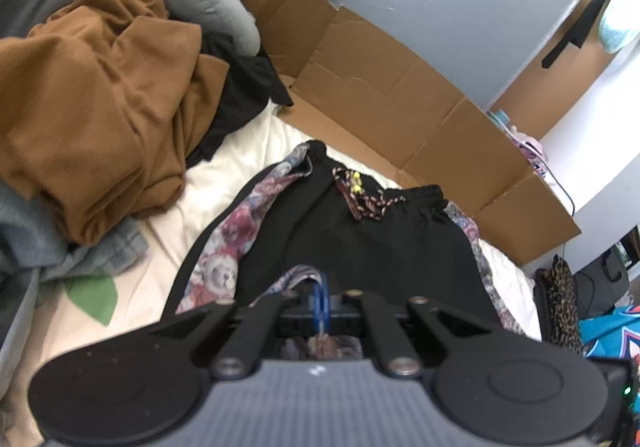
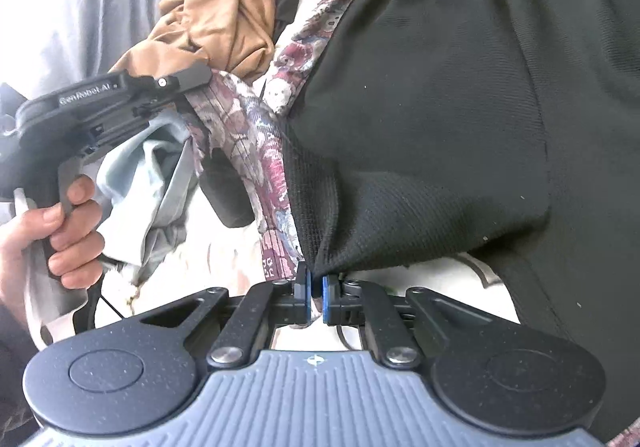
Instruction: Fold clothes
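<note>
The black shorts (image 1: 360,231) lay waistband-away on the white sheet (image 1: 248,151), floral lining showing along the edge. Your left gripper (image 1: 322,303) pinched the floral hem; your right gripper (image 2: 316,293) seemed pressed onto the black hem corner, though blur hid the contact. No fold was finished. The brown garment (image 1: 100,107) sat heaped beside.

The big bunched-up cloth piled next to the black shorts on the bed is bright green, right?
Not green. The bunched-up cloth piled beside the black shorts on the bed is brown, as the left wrist view shows. The rest is right.
</note>
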{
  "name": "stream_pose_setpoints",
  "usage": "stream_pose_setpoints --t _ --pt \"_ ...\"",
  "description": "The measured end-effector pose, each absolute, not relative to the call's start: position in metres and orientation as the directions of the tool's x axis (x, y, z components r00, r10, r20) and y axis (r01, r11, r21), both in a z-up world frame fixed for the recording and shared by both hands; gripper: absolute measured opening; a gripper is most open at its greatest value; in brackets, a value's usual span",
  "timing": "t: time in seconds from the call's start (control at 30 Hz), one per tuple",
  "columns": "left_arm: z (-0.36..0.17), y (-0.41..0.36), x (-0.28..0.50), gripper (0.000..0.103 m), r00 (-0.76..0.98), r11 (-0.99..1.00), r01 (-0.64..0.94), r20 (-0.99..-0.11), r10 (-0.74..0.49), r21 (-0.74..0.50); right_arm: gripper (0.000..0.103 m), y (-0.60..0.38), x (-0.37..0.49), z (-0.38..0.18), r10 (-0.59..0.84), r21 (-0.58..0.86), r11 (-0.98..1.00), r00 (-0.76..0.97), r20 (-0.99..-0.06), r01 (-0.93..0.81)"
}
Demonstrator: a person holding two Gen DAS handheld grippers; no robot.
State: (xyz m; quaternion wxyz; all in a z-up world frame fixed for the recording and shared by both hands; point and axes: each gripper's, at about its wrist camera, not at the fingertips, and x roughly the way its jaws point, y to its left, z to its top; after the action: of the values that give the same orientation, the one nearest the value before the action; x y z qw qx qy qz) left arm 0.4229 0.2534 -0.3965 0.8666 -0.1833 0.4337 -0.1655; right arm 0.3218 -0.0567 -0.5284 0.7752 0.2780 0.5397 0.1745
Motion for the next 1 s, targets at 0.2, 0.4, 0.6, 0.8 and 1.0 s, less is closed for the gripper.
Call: stream_pose_setpoints --t 0.2,0.4,0.6,0.8,1.0 --pt "-0.396 0.261 0.398 0.002 0.542 0.881 0.092 -0.719 -0.435 -0.464 0.003 -0.061 0.309 -0.517 0.569 0.596 0.803 0.313 -0.761 -0.008" --pt "-0.396 0.272 0.367 0.002 0.513 0.878 0.030 -0.747 -0.424 -0.477 0.003 -0.066 0.296 -0.506 0.563 0.574 0.818 0.269 -0.781 -0.047" --pt "-0.406 0.277 0.337 0.002 0.475 0.871 -0.030 -0.773 -0.419 -0.491 0.003 -0.070 0.285 -0.499 0.553 0.550 0.831 0.231 -0.801 -0.081" --pt "-0.422 0.293 0.320 0.002 0.463 0.877 -0.103 -0.803 -0.374 -0.468 0.010 -0.071 0.282 -0.503 0.545 0.547 0.835 0.236 -0.805 -0.061" --pt "-0.424 0.309 0.324 0.002 0.480 0.900 -0.133 -0.822 -0.307 -0.415 0.016 -0.075 0.276 -0.514 0.518 0.529 0.848 0.236 -0.822 -0.017"
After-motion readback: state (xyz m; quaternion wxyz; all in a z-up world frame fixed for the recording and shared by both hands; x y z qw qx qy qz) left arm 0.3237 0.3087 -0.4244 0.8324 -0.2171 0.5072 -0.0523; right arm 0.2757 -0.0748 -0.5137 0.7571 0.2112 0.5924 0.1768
